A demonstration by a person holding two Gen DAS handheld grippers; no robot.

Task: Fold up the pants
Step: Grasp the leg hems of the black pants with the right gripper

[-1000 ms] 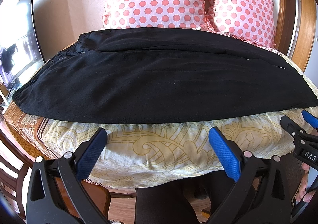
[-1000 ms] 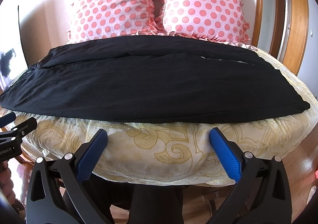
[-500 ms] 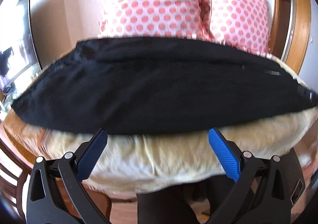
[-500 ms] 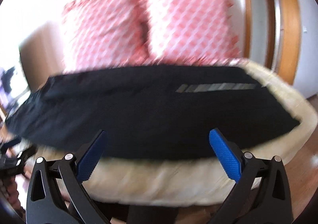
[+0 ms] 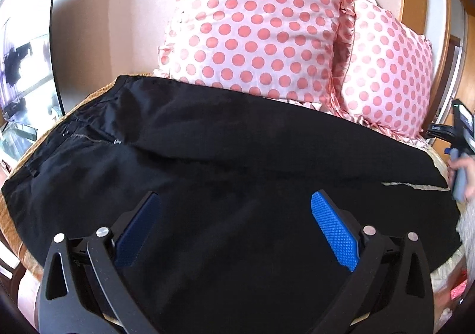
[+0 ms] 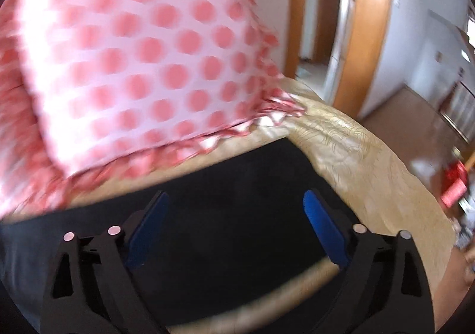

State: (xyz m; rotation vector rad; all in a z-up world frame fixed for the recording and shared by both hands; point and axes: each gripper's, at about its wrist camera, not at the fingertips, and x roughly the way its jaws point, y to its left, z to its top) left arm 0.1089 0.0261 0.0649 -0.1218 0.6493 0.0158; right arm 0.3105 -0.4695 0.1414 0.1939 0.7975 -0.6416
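The black pants [image 5: 237, 173] lie spread flat across the patterned bedspread [image 6: 371, 162], their long axis running left to right: the waistband with its zipper [image 5: 89, 138] sits at the far left, and the leg ends reach toward the right side of the bed, with two pink polka-dot pillows [image 5: 261, 34] propped behind them on the far side. Starting at the left, the left gripper [image 5: 234, 230] hovers over the middle-to-waist stretch of the pants, its blue pads [image 5: 335, 233] standing wide apart with only dark cloth seen between them and nothing pinched. Moving right, the right gripper [image 6: 234, 230] is over the leg-end corner, where the black fabric stops and bare bedspread begins just to its right; its view is motion-blurred, but the jaws are plainly spread and hold nothing. In the left wrist view that same tool shows at the far right edge [image 5: 458, 138]. The relation that matters is this: the hems lie directly under and ahead of the right gripper, the waist lies to the left of the left one, so the right hand is much nearer the leg end. A lengthwise fold would likely begin with it pinching that hem corner and carrying it leftward toward the waist.
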